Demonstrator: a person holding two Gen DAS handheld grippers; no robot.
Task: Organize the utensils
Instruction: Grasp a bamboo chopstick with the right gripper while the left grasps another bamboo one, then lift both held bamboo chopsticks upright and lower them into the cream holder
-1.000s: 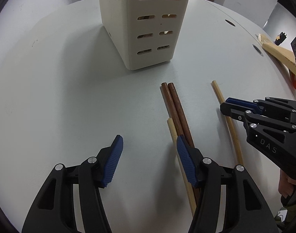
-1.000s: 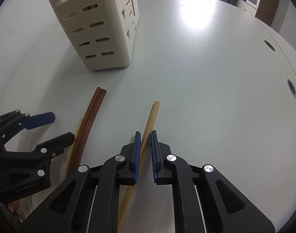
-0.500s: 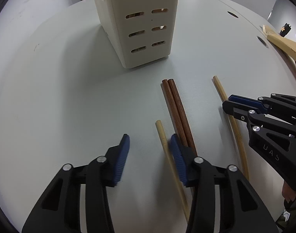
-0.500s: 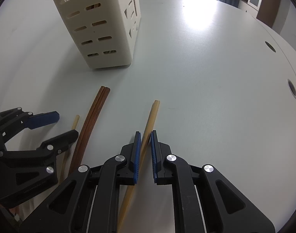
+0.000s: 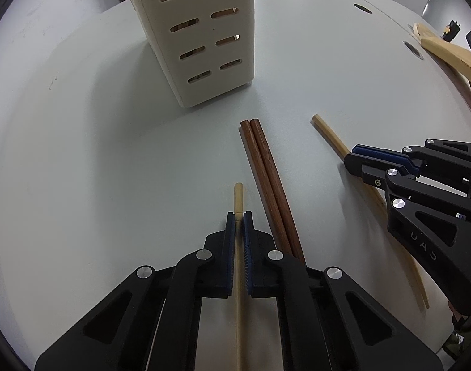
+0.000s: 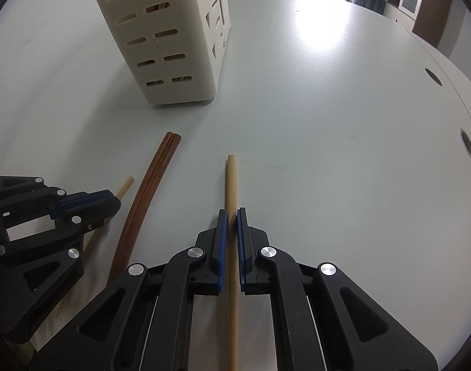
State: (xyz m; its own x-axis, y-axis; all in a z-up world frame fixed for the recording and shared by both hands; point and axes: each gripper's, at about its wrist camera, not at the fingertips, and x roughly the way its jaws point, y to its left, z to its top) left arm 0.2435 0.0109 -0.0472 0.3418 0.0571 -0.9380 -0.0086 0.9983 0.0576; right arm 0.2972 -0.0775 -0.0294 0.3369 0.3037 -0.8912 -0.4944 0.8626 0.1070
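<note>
My left gripper (image 5: 239,216) is shut on a pale bamboo chopstick (image 5: 238,198) low over the white table (image 5: 96,160); it also shows in the right wrist view (image 6: 112,199). My right gripper (image 6: 231,213) is shut on a second pale chopstick (image 6: 231,182), also seen in the left wrist view (image 5: 329,136). A pair of dark brown chopsticks (image 5: 266,179) lies between them, touching each other, and shows in the right wrist view (image 6: 149,194). A cream slotted utensil holder (image 5: 201,37) stands upright behind them, also in the right wrist view (image 6: 170,40), with some utensils inside.
A wooden spatula (image 5: 445,52) lies at the table's far right edge by a round cable hole (image 5: 413,50). Another hole (image 6: 467,143) shows in the right wrist view. Chairs and cabinets stand beyond the table.
My left gripper moved left off the brown pair and closed from wide open onto the pale chopstick. My right gripper stayed shut on its chopstick, which now points straighter ahead.
</note>
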